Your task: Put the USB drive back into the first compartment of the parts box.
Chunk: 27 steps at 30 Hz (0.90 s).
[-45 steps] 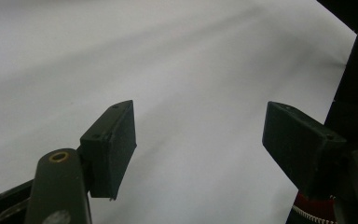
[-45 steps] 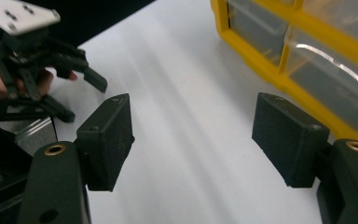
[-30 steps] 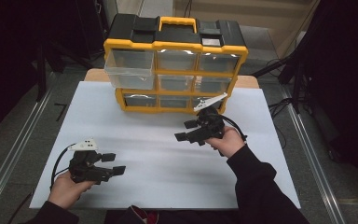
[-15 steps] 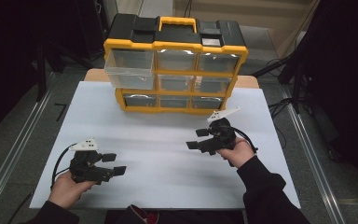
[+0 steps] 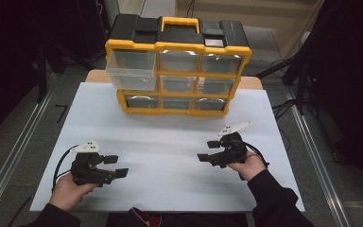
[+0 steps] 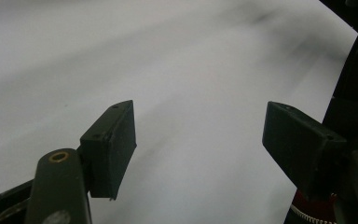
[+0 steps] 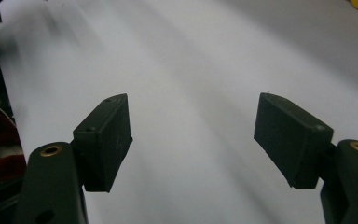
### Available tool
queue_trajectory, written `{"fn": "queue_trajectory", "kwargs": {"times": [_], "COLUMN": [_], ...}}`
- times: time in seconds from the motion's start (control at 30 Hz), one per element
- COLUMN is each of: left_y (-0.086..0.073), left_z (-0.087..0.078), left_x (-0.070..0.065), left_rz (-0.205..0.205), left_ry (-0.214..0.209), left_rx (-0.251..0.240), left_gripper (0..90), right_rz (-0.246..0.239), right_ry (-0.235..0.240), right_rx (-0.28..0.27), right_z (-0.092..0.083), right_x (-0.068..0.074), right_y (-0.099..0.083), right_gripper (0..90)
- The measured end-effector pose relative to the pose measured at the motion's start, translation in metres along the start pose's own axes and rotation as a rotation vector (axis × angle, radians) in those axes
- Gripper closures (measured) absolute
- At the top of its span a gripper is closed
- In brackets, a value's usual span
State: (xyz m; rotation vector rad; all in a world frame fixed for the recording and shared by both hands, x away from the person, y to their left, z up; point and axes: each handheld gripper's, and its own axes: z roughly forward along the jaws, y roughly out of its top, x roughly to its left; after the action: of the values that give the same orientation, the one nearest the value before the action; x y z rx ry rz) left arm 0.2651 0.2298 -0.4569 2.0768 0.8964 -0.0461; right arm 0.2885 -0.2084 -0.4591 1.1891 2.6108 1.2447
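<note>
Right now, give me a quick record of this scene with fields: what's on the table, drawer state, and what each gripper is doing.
surface: white table top
main item: yellow and black drawer cabinet at the far edge, three rows of clear drawers
drawer state: top left drawer pulled out; the others look pushed in
drawer contents: cannot tell
left gripper: open, holding nothing, over the near left of the table
right gripper: open, holding nothing, over the near right of the table
contact: neither gripper touches the cabinet
</note>
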Motion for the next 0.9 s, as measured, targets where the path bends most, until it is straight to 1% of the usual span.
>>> {"fn": "queue_trajectory", "kwargs": {"times": [0.03, 0.23, 0.37, 0.5, 0.6, 0.67, 0.83, 0.9], "left_y": [0.0, 0.0, 0.0, 0.001, 0.001, 0.001, 0.0, 0.0], "left_z": [0.0, 0.0, 0.0, 0.001, 0.001, 0.001, 0.0, 0.001], "left_x": [0.0, 0.0, -0.001, -0.001, -0.001, -0.001, -0.001, -0.001], "left_rz": [0.0, -0.001, 0.004, 0.006, 0.007, 0.007, 0.005, 0.008], "left_ry": [0.0, -0.001, -0.002, -0.002, -0.004, -0.001, -0.003, -0.008], "left_rx": [0.0, -0.001, 0.001, 0.007, 0.007, 0.008, 0.005, 0.014], "left_gripper": [27.1, 27.1, 27.1, 27.1, 27.1, 27.1, 27.1, 27.1], "right_rz": [0.001, 0.019, 0.024, 0.039, 0.042, 0.041, 0.064, 0.065], "right_ry": [-0.009, -0.012, -0.028, -0.033, -0.035, -0.043, -0.061, -0.067], "right_rx": [-0.003, -0.002, -0.005, -0.007, -0.009, -0.01, -0.028, -0.029], "right_z": [-0.001, -0.009, -0.013, -0.018, -0.021, -0.024, -0.033, -0.036], "right_x": [0.0, 0.001, 0.001, 0.001, 0.0, -0.002, -0.009, -0.011], "right_y": [-0.003, -0.019, -0.032, -0.042, -0.05, -0.055, -0.067, -0.07], "right_gripper": [25.3, 25.2, 25.3, 25.2, 25.2, 25.3, 25.2, 25.2]}}
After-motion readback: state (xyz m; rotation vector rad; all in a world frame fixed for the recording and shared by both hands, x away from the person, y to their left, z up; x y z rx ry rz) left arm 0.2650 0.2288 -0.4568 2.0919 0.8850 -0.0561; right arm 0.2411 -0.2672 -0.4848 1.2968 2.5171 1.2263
